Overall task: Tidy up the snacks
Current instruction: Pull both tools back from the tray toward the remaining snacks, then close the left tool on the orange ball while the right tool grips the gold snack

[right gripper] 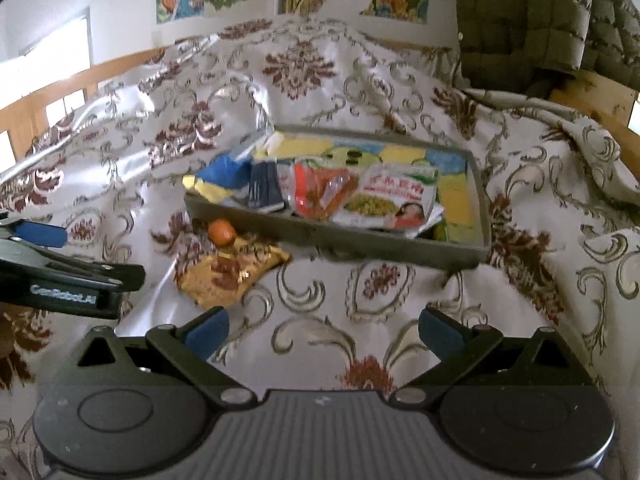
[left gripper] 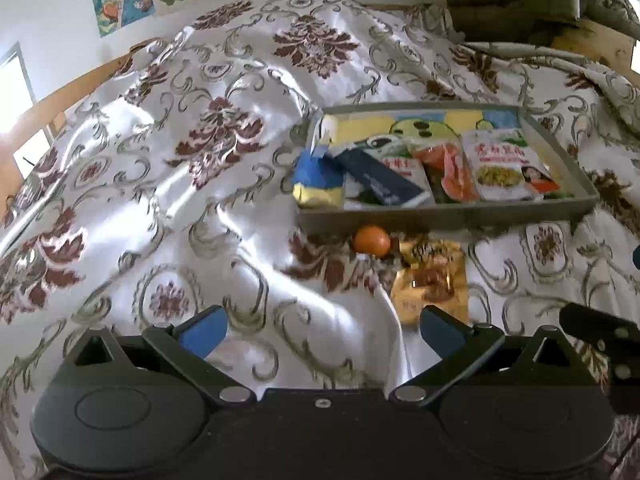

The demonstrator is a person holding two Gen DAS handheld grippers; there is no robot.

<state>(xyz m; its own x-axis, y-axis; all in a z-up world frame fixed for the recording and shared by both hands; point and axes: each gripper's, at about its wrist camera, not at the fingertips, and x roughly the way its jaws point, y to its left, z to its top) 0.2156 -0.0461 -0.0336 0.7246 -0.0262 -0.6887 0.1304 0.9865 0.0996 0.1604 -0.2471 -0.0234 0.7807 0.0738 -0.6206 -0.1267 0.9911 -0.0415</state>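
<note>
A: Snacks, where are they lying relative to the tray [left gripper: 448, 216]?

B: Most are inside the tray: a blue-yellow bag [left gripper: 318, 184] at its left end, then a dark packet [left gripper: 384, 178], a red packet [left gripper: 450, 172] and a white packet [left gripper: 508, 170] with a face printed on it. Two are outside, on the cloth [left gripper: 160, 184] just before the tray's front wall: an orange ball [left gripper: 372, 241], which touches or almost touches the wall, and a gold packet [left gripper: 434, 280] beside it.

A: And the jaws?

B: The left gripper [left gripper: 322, 330] has its jaws spread wide and holds nothing. The gold packet lies just ahead of its right finger, not between the fingers. The right gripper [right gripper: 322, 330] is also spread wide and empty; before it is only cloth, and the gold packet [right gripper: 232, 276] is ahead to its left.

A: How does the gold packet look?

B: Shiny, crumpled foil, with a brown picture in the middle. It lies flat. The print I cannot read.
</note>
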